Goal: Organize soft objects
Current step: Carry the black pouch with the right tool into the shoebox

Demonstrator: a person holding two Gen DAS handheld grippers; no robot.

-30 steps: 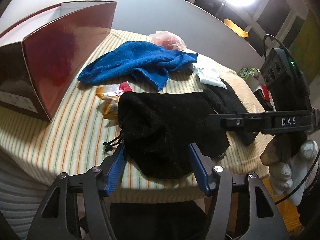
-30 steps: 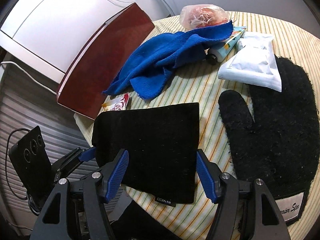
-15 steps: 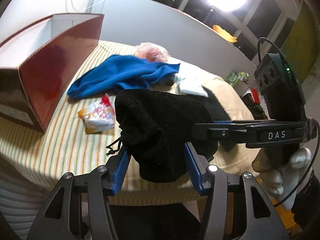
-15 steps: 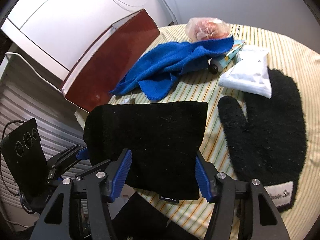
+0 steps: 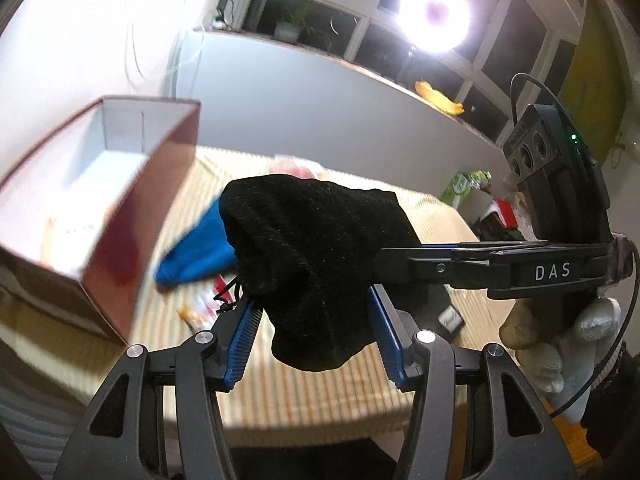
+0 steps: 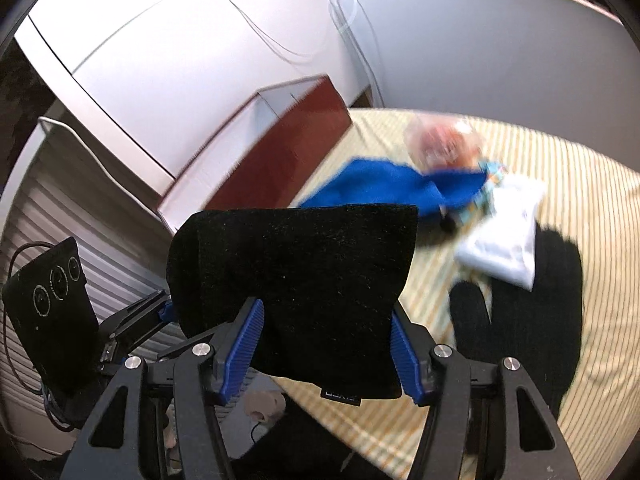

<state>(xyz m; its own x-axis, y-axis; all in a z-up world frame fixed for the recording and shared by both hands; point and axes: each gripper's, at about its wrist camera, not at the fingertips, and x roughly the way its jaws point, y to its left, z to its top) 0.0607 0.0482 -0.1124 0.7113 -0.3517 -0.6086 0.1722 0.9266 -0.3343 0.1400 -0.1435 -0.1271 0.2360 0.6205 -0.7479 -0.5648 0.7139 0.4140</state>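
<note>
Left gripper point(image 5: 314, 332): blue pads clamped on one end of the black pouch point(image 5: 316, 264), drawstring end toward this side. Jaws closed in within the last second, then steady on the cloth. Right gripper point(image 6: 326, 346): pads clamped on the other end, the one with the small label; same closing within the last second. Pouch hangs between the two grippers, clear of the striped tablecloth point(image 6: 560, 168). In the left view the right gripper comes in from the right, held in a gloved hand point(image 5: 560, 344).

Container: red box point(image 5: 132, 216), open top, white inside, to the left on the table. Interior blurred; contents not readable.

On the cloth beyond the pouch: blue towel point(image 6: 384, 184), touching a clear bag with pinkish contents point(image 6: 440, 144) at its far end. White packet point(image 6: 504, 236) just beside the towel, overlapping the black mitten point(image 6: 536, 300). A small snack wrapper point(image 5: 200, 304) lies below the pouch, partly hidden. Background motion-blurred in both views.
</note>
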